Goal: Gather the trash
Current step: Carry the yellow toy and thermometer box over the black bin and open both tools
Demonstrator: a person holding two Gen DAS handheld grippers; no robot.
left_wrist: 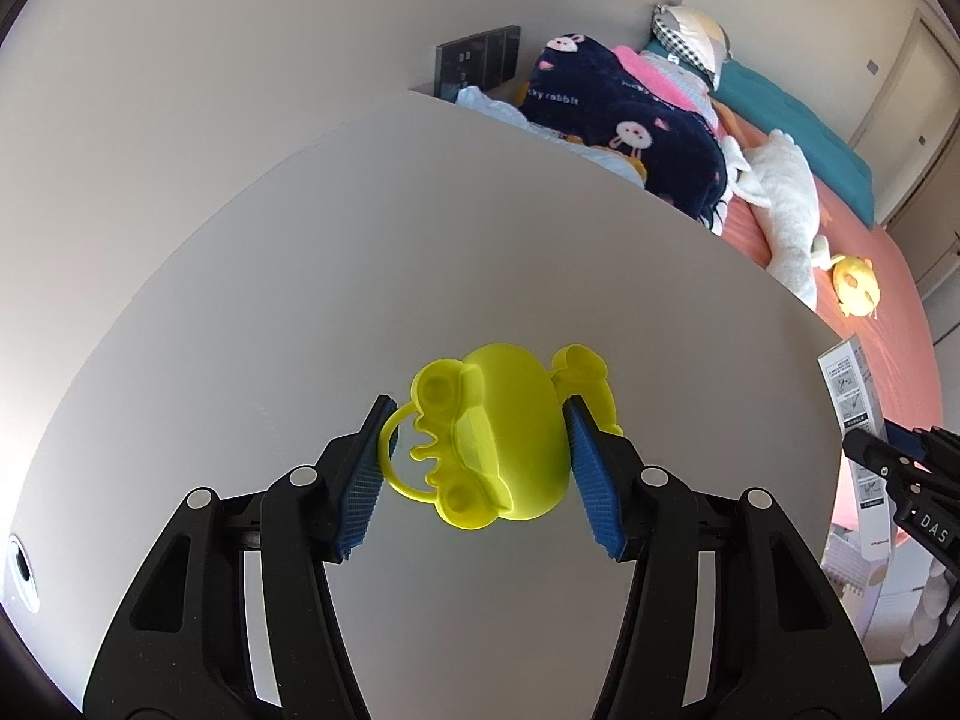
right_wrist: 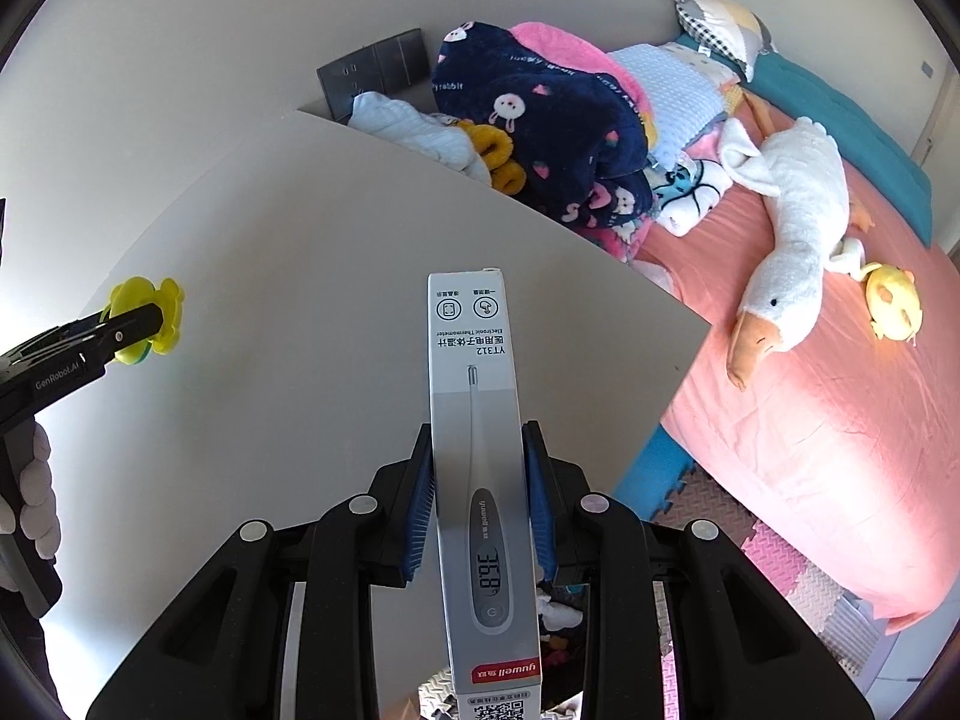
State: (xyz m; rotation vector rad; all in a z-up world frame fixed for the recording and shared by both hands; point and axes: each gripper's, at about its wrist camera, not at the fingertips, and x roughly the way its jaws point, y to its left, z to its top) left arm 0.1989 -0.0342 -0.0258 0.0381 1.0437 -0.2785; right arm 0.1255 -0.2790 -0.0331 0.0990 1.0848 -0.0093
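the right gripper [right_wrist: 477, 519] is clamped on a long grey thermometer box [right_wrist: 480, 450], its blue pads pressing the two narrow sides about midway along, so the carton sticks out ahead of the fingers and back under the camera. it looks like light, thin card: stiff enough along its length, likely to crush if squeezed harder, and the mid-length hold should keep it from swinging. the print reads "yuwell", "YT312" and "Electronic Thermometer", with chinese lines beside them, and the pictured display shows 36.8.

the left gripper [left_wrist: 477, 468] stands about half open around a yellow plastic toy [left_wrist: 504, 450], a rounded body with a frog-like face plate and a thin loop. the left pad bears on the loop and the right pad on the toy's far side, so it reads as gripped. i judge it hard, light and smooth, so apt to slip or twist; the rounded body would be a surer place than the loop. from the right camera the left gripper's side reads "GenRobot.AI", held by a gloved hand [right_wrist: 30, 492].

both items hang over a bare pale table [right_wrist: 288, 276]. beyond its edge lies a bed [right_wrist: 810, 420] with a navy blanket [left_wrist: 606, 114] lettered "lucky rabbit" and a white goose plush [right_wrist: 792, 228].
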